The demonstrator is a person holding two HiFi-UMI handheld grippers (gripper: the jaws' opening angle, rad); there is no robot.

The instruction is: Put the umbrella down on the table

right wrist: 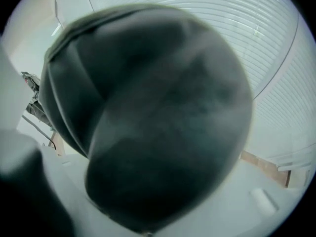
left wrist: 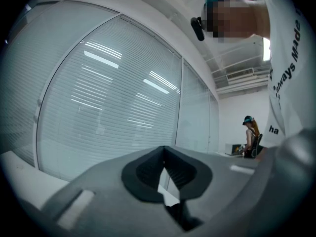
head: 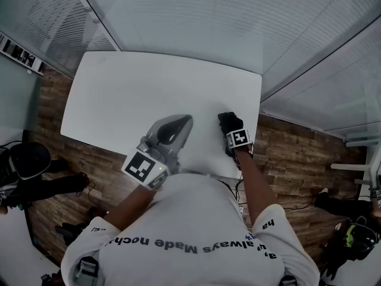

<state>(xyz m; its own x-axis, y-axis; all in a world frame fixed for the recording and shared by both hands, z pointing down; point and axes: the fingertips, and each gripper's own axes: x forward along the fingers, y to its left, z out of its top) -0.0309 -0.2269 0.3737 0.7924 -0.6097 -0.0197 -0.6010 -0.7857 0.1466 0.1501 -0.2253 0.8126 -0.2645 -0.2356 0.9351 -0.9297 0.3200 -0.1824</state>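
Note:
A dark folded umbrella [head: 228, 123] rests on the white table [head: 143, 88] near its front right corner. My right gripper [head: 231, 131] points steeply down over it. In the right gripper view the umbrella [right wrist: 158, 112] is a big dark rounded mass that fills most of the picture, with the pale jaws standing wide on either side of it. My left gripper [head: 183, 121] is held level above the table's front edge, to the left of the umbrella. Its dark pads [left wrist: 148, 174] meet with nothing between them.
Glass walls with blinds [head: 196, 16] run close behind the table and along its right. Wood floor [head: 101, 159] lies in front, with a black chair [head: 27, 159] at the left and dark gear [head: 351, 234] at the right. Another person [left wrist: 252, 137] stands far off.

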